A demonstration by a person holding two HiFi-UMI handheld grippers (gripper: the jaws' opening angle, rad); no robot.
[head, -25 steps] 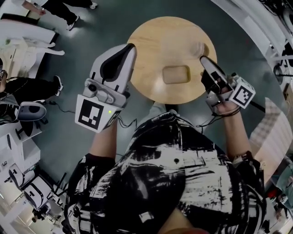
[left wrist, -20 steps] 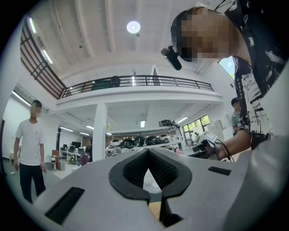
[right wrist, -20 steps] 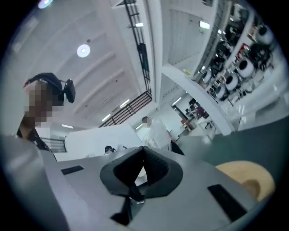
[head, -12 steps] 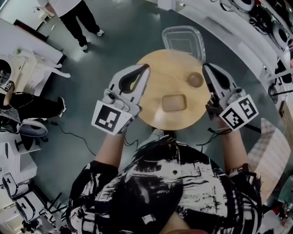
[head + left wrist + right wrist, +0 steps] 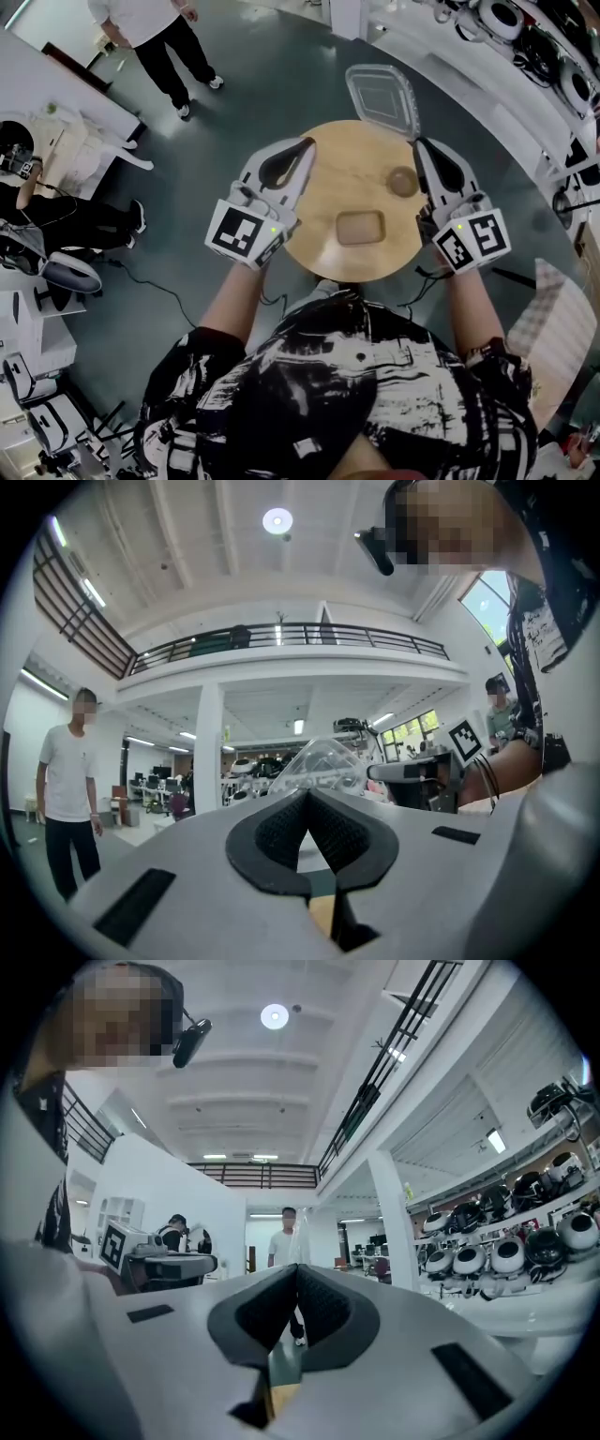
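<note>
A round wooden table (image 5: 323,192) stands in front of me. On it lie a tan rectangular block (image 5: 360,228) and a small round tan piece (image 5: 403,181). A clear plastic container (image 5: 382,97) sits at the table's far edge and also shows beyond the left jaws as a clear plastic container (image 5: 323,763). My left gripper (image 5: 307,144) hovers over the table's left edge, shut and holding nothing. My right gripper (image 5: 419,143) hovers over the right edge beside the round piece, also shut and holding nothing. Each gripper view shows its jaw tips meeting.
A person in a white shirt (image 5: 155,37) stands on the dark floor at far left. Another person (image 5: 47,211) sits by white desks at left. White shelving with rounded white units (image 5: 506,1255) runs along the right. A cable (image 5: 141,272) lies on the floor.
The head view shifted, so the clear container came into view at the table's far edge. Both grippers swung to point level and forward on either side of the table. Jaws stayed shut.
</note>
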